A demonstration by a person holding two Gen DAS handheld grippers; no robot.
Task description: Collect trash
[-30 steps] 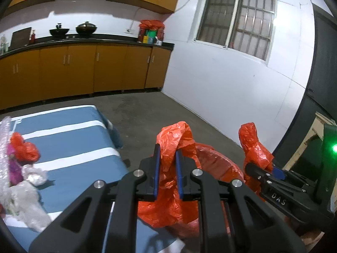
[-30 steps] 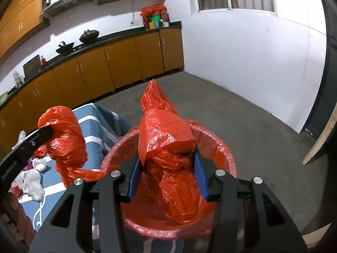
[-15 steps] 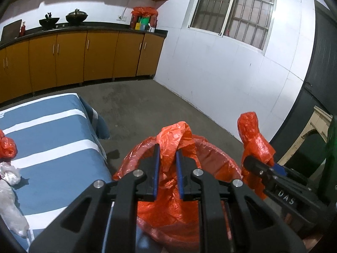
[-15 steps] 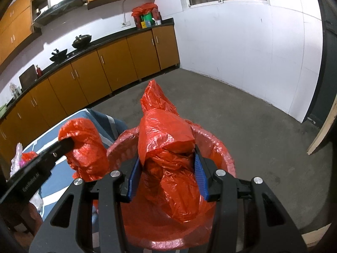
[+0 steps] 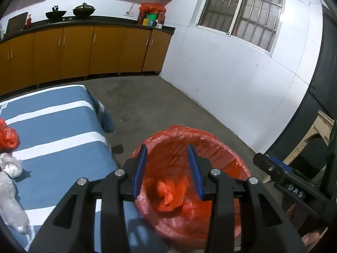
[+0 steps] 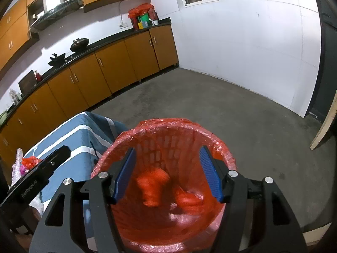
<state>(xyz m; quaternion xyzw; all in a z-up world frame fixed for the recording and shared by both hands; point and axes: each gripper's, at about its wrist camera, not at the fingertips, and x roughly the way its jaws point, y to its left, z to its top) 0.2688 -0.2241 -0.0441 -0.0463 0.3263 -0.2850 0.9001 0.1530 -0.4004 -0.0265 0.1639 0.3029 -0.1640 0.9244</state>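
Now both pairs of fingers stand apart over the bin, and nothing is between either pair. The left gripper (image 5: pixel 167 169) sits at the bottom centre of its view, its blue pads spread after its jaws have just been opening; past the gap, a crumpled red bag (image 5: pixel 168 196) lies inside the bin. The right gripper (image 6: pixel 167 174) is likewise at the bottom centre of its view, its jaws also having just been opening, wider than the left pair. Beyond its pads, two bunched red bags show blurred in the bin, one toward the left (image 6: pixel 152 184) and one toward the right (image 6: pixel 188 200) of the bottom.

The bin (image 6: pixel 219 145) is a round slatted basket lined with red plastic that folds over its rim; it stands on the grey concrete floor (image 6: pixel 210 109), just beside the corner of the desk (image 5: pixel 54 126), which carries a blue cloth with white stripes. At the far left edge of the left view, more trash remains on the desk: another red bag (image 5: pixel 8 135) and crumpled clear plastic (image 5: pixel 10 189) below it. In the right view the left gripper's black body crosses the lower left.

Behind, orange cabinets (image 6: pixel 118 63) run under a dark countertop, with pans on it.
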